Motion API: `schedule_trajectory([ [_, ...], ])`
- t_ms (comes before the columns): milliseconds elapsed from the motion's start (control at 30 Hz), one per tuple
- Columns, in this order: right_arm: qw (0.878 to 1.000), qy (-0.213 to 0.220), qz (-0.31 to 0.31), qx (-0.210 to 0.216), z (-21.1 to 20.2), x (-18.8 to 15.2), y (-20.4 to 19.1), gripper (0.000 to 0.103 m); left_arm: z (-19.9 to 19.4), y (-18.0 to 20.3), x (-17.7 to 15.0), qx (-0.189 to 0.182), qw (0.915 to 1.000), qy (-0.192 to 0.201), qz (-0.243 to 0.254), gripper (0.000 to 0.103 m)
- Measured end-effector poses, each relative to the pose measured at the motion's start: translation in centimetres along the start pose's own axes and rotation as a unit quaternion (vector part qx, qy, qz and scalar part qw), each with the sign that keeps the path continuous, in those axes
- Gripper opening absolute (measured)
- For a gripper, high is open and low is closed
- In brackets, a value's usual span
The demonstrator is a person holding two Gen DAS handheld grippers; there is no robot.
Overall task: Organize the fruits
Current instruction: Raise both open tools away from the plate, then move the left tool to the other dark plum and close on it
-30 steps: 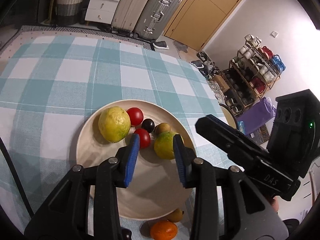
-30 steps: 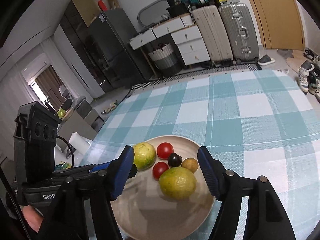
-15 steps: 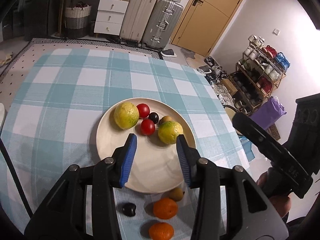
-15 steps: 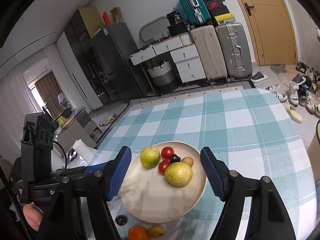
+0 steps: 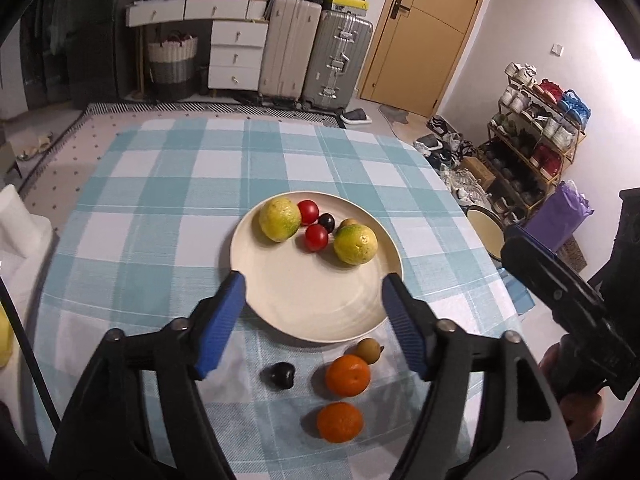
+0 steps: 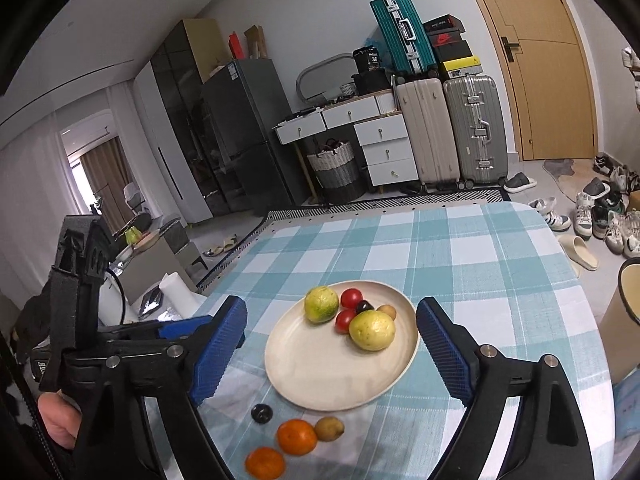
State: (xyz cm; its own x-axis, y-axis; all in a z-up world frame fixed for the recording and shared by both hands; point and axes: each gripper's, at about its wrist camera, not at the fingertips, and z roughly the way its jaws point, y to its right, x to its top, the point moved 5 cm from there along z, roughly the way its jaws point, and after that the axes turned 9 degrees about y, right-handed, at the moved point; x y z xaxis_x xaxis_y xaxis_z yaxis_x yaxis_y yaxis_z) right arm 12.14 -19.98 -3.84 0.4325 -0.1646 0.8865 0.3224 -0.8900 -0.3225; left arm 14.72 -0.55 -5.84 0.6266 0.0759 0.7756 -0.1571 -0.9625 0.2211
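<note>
Both tongs, left tongs (image 5: 312, 300) and right tongs (image 6: 330, 338), have just been opening, empty; next judged: gather the oranges (image 5: 347, 375) below them onto the plate (image 5: 304, 304)

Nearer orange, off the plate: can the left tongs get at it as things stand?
Probably yes. The nearer orange lies bare on the tablecloth, apart from the other orange, with nothing over it. The left tongs stand open and empty above the plate; their jaws have just been opening.
</note>
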Motion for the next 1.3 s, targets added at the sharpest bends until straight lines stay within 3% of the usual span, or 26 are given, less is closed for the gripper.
schedule_trajectory([
  [133,1.0,-0.003,-0.008,0.0,-0.7,-0.9,-0.8,0.092,-1.3,-0.3,-0.5,0.019,0.9997,0.012,0.008,0.08],
  [333,1.0,-0.011,-0.014,0.001,-1.6,-2.5,-1.6,0.098,-2.5,-1.1,-1.7,0.028,0.9995,0.016,0.002,0.082],
  [633,0.999,-0.035,-0.01,0.001,-2.0,-5.0,-1.8,0.099,-2.8,-1.8,-4.1,0.035,0.9994,0.0,-0.001,0.087],
  [867,0.999,-0.054,-0.011,-0.001,-1.7,-6.9,-1.6,0.1,-1.3,-3.0,-6.6,0.05,0.9983,-0.028,0.001,0.088],
  [1000,0.998,-0.068,-0.006,0.0,-1.2,-8.0,-1.4,0.1,-0.3,-3.7,-7.9,0.051,0.9978,-0.043,-0.003,0.097],
  [1300,0.996,-0.084,0.011,-0.005,0.4,-9.4,0.1,0.1,2.9,-4.6,-10.1,0.044,0.9961,-0.077,-0.002,0.098],
])
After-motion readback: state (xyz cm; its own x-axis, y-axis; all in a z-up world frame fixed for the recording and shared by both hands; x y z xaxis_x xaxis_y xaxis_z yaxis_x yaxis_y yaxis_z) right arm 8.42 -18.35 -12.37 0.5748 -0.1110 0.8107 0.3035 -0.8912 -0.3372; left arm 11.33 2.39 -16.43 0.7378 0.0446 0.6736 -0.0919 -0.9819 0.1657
